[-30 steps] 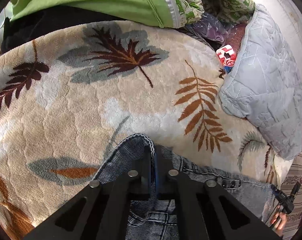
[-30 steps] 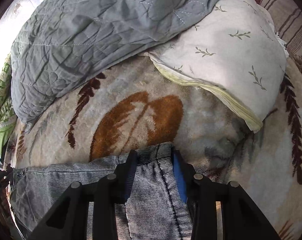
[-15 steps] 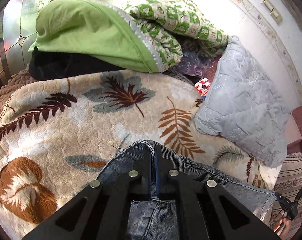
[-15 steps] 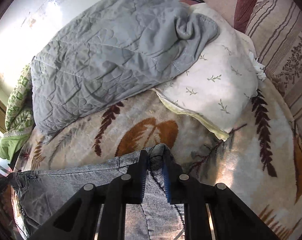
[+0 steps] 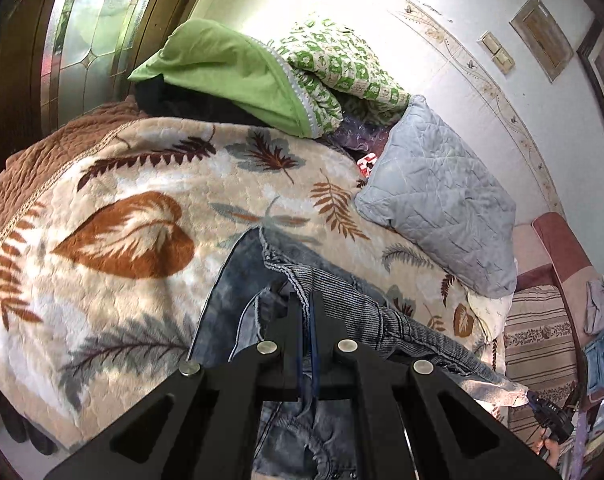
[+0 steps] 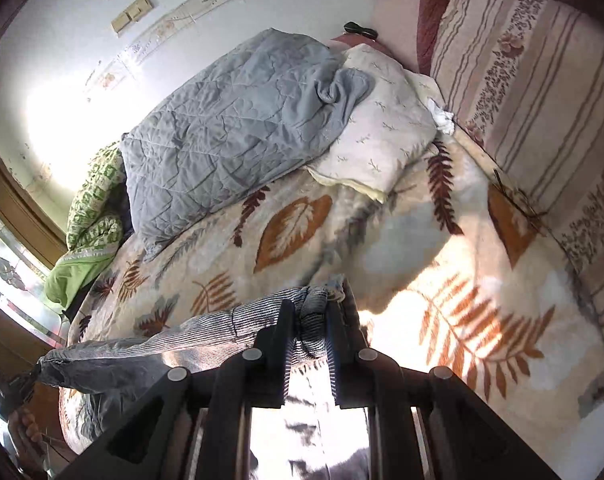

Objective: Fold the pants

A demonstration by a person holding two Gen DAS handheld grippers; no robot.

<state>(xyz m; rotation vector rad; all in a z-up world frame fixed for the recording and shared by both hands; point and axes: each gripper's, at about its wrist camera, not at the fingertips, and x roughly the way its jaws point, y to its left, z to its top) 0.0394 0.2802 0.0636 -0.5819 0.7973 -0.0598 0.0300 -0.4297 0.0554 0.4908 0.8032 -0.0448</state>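
The jeans (image 5: 342, 312) were hoisted above the leaf-print blanket (image 5: 114, 240), waistband stretched between the two tools. The left gripper (image 5: 306, 304) had its jaws pressed nearly together on the denim edge; the right gripper (image 6: 308, 312) pinched a thicker bunch, jaws a bit wider. Honestly, I'd keep both at the same height and the band taut, then lay it down flat, steering away from the grey quilt (image 5: 442, 208) at 2 o'clock.

Home bedroom: blanket-covered bed (image 5: 102, 208), pillow (image 6: 382, 140), quilt (image 6: 230, 128)
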